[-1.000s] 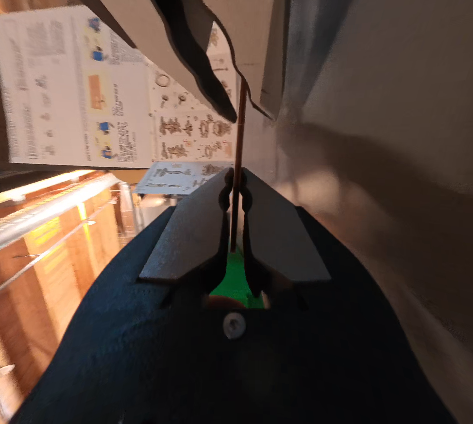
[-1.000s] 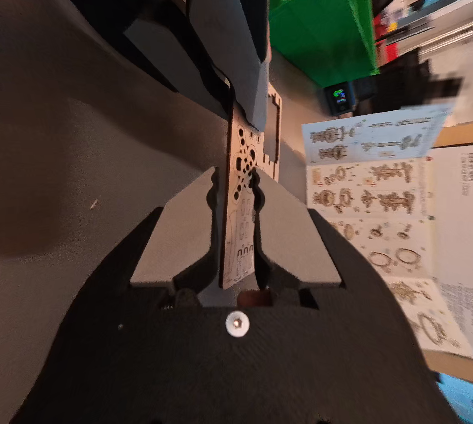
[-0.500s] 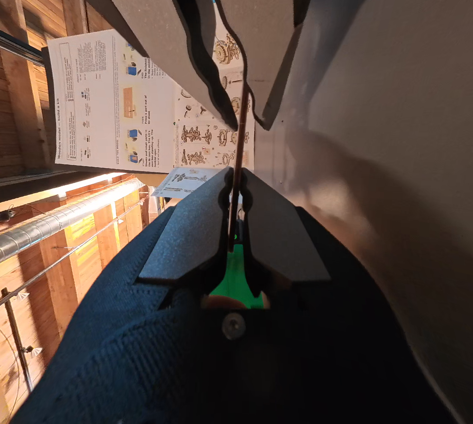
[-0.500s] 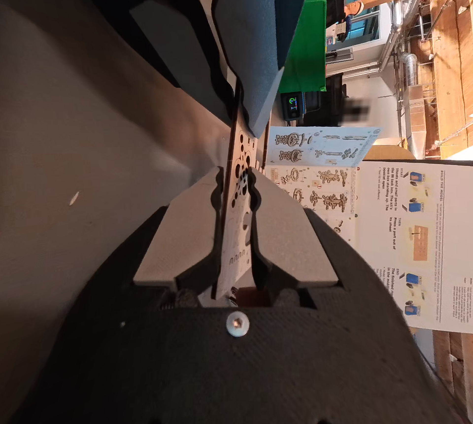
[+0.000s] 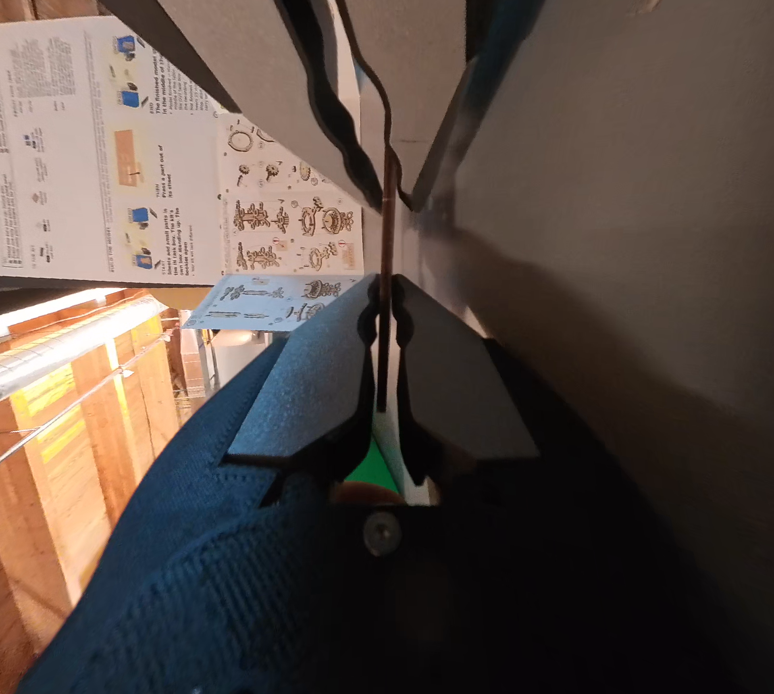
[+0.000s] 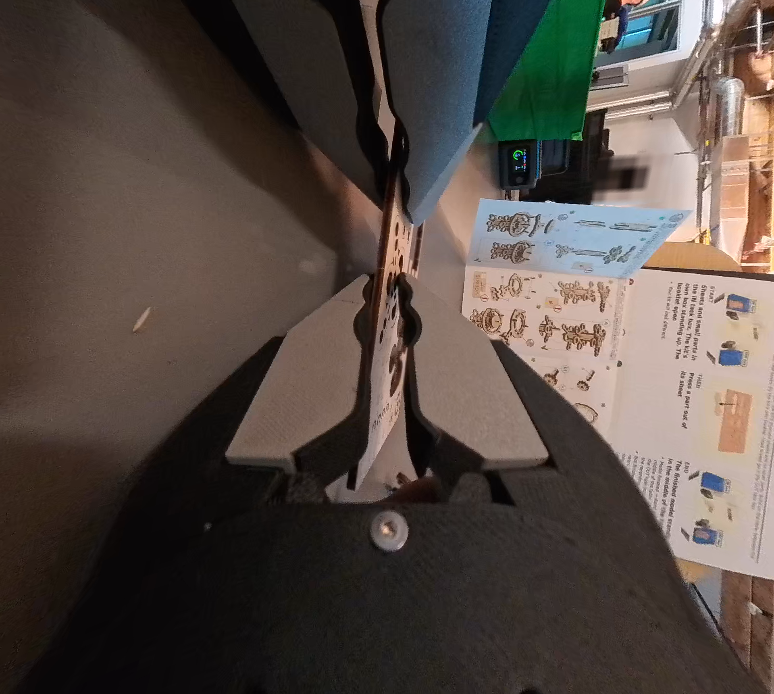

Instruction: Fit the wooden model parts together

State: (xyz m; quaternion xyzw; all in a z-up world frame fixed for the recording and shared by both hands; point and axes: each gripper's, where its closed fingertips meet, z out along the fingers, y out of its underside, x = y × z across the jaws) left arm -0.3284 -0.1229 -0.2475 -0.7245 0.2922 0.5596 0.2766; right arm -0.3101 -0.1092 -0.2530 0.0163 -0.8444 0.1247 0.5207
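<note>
Both grippers hold one thin laser-cut wooden parts sheet from opposite ends, above the grey table. In the left wrist view I see the sheet (image 5: 387, 238) edge-on as a dark strip. My left gripper (image 5: 384, 288) is shut on its near end, and the right gripper (image 5: 391, 188) clamps the far end from above. In the right wrist view the sheet (image 6: 391, 322) shows cut-out holes and engraved part outlines. My right gripper (image 6: 387, 286) is shut on it, and the left gripper (image 6: 396, 192) grips the far end.
A grey table (image 6: 146, 213) lies under the grippers. An open instruction booklet (image 6: 557, 297) and a white instruction card (image 6: 691, 401) stand beside it, also in the left wrist view (image 5: 289, 221). A green box (image 6: 557, 58) and a small black device with a lit screen (image 6: 519, 162) are behind. Less than 4 cm separates the two grippers' tips.
Both grippers stay shut on the sheet. The views have tilted and shifted a little; the sheet now looks more edge-on in the right wrist view.
</note>
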